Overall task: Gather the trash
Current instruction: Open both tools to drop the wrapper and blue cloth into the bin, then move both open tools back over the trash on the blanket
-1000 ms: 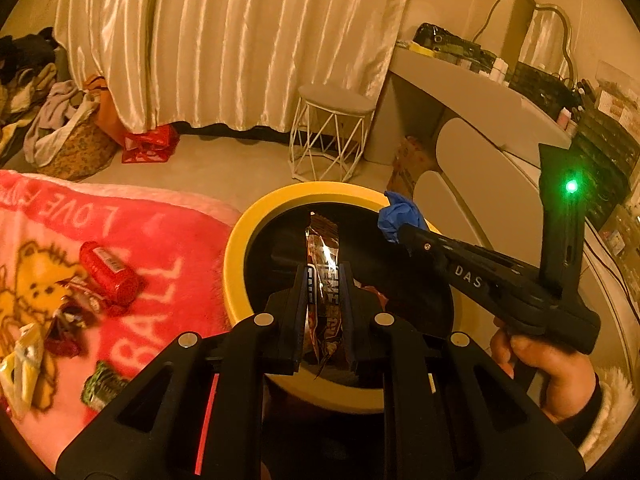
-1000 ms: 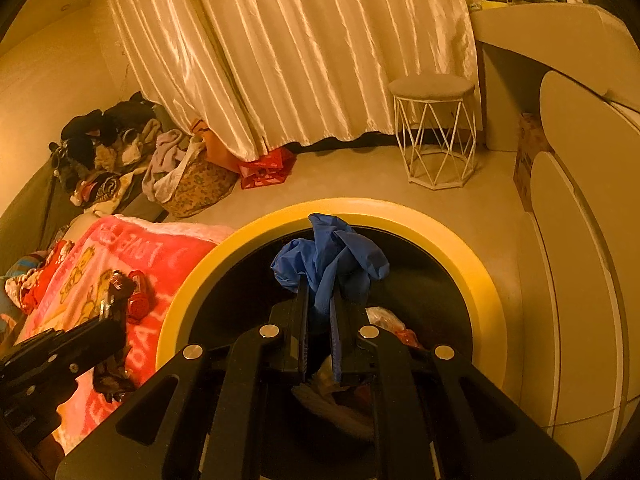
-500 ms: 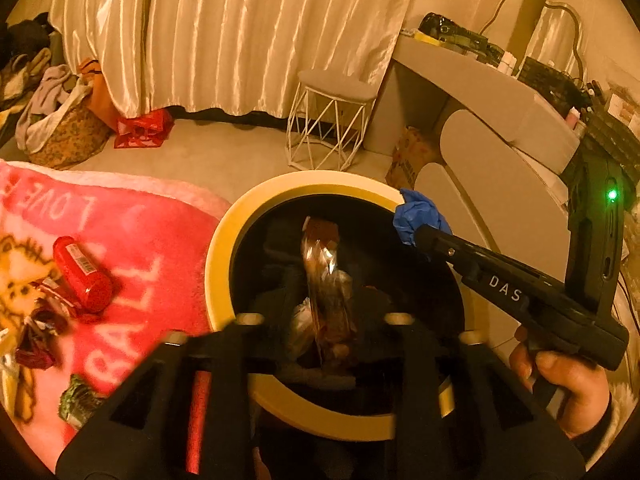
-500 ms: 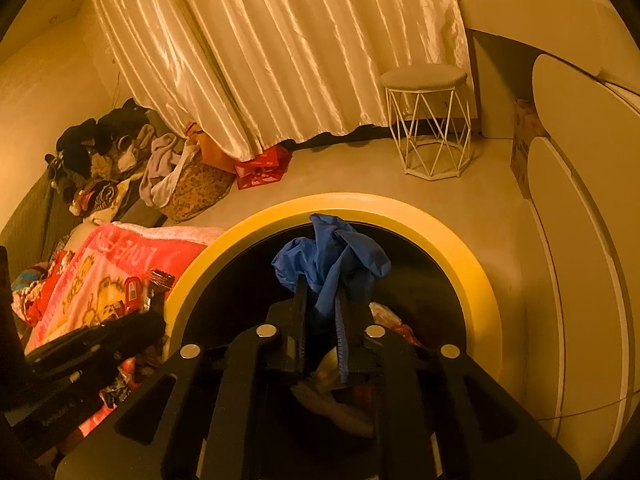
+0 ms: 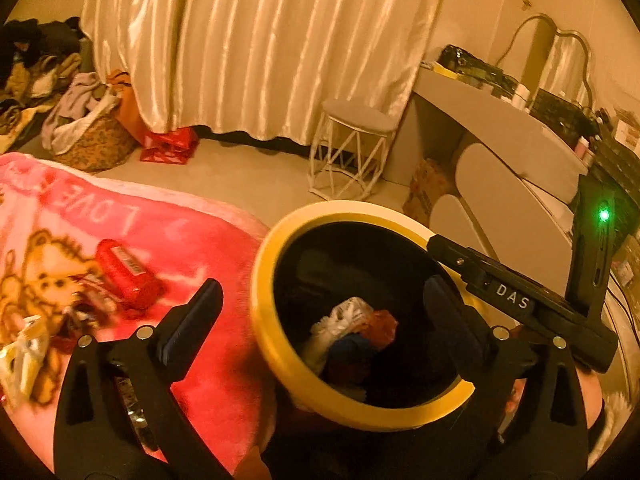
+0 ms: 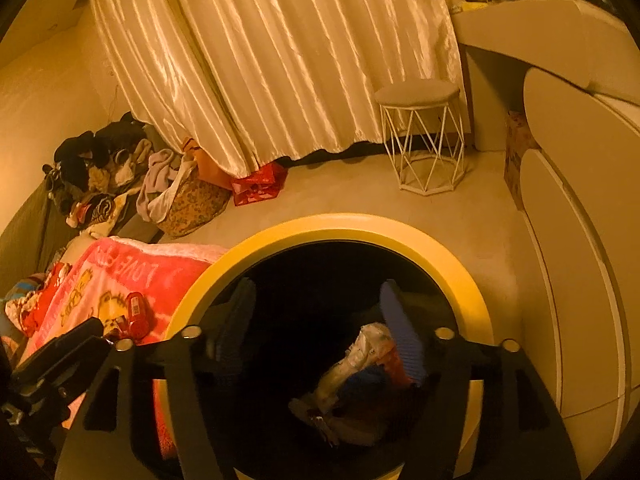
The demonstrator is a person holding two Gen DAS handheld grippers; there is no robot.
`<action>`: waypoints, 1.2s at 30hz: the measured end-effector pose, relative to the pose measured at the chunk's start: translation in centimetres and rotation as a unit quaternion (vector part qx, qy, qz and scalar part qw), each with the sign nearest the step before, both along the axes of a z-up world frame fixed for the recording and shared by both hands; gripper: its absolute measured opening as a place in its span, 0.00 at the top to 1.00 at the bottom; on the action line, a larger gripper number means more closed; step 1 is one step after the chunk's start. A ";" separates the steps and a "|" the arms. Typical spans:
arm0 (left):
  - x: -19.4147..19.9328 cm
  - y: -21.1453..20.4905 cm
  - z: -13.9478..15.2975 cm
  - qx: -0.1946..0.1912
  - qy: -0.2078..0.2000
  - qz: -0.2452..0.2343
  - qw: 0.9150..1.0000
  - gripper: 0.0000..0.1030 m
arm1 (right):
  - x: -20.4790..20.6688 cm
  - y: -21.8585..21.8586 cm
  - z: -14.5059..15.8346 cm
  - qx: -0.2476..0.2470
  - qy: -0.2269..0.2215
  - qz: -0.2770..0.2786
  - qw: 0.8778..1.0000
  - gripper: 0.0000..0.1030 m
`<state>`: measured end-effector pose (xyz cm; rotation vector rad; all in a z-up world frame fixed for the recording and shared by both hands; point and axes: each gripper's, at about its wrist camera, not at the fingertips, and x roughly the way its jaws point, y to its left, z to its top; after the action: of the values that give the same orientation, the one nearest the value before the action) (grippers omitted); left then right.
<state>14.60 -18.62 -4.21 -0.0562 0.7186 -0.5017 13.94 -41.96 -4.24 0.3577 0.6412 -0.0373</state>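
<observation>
between pickups, by the look of it: both tools over the yellow-rimmed bin, neither carrying anything. left gripper spread wide and released, one finger over the pink blanket, the other over the bin's dark mouth. right gripper likewise released, fingers parted above the opening, nothing between them.

inside the bin: a small heap at the bottom, with a crumpled white wrapper, a reddish scrap touching it, and something dark blue beneath. same heap visible from the right wrist view, white wrapper uppermost; deeper contents too dark to make out. bin judged far from full.

remaining trash on the blanket, beside the bin on the left: a red can-like piece with a barcode label, a cluster of small crinkled wrappers just beside it, a pale yellowish packet near the frame edge. all blurred, exact kinds hard to tell.

next move, as a judgement: swing the left gripper away from the bin toward the blanket, line the open fingers up around the red piece or a wrapper, then close. soft plush underneath, so likely a need to press in slightly without pinching the fabric. thin wrappers probably prone to slipping out of a shallow grip.
</observation>
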 end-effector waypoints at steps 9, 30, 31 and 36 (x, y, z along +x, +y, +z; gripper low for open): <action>-1.2 2.8 1.0 0.008 -0.018 0.044 0.999 0.10 | -0.7 2.0 1.2 -0.026 -0.025 0.009 0.999 0.23; -4.0 8.9 2.7 0.028 -0.070 0.122 0.990 0.10 | -1.4 8.3 3.5 -0.067 -0.067 0.083 0.992 0.18; -4.0 9.3 2.8 0.027 -0.070 0.125 0.989 0.10 | -1.5 8.7 3.6 -0.068 -0.068 0.087 0.992 0.18; -4.2 10.7 2.8 0.024 -0.071 0.142 0.987 0.10 | -1.7 10.4 3.7 -0.073 -0.071 0.109 0.989 0.18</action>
<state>10.39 -7.88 -1.44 -0.0763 0.5717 -0.2139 12.20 -31.60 -0.51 0.1466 0.5295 0.1489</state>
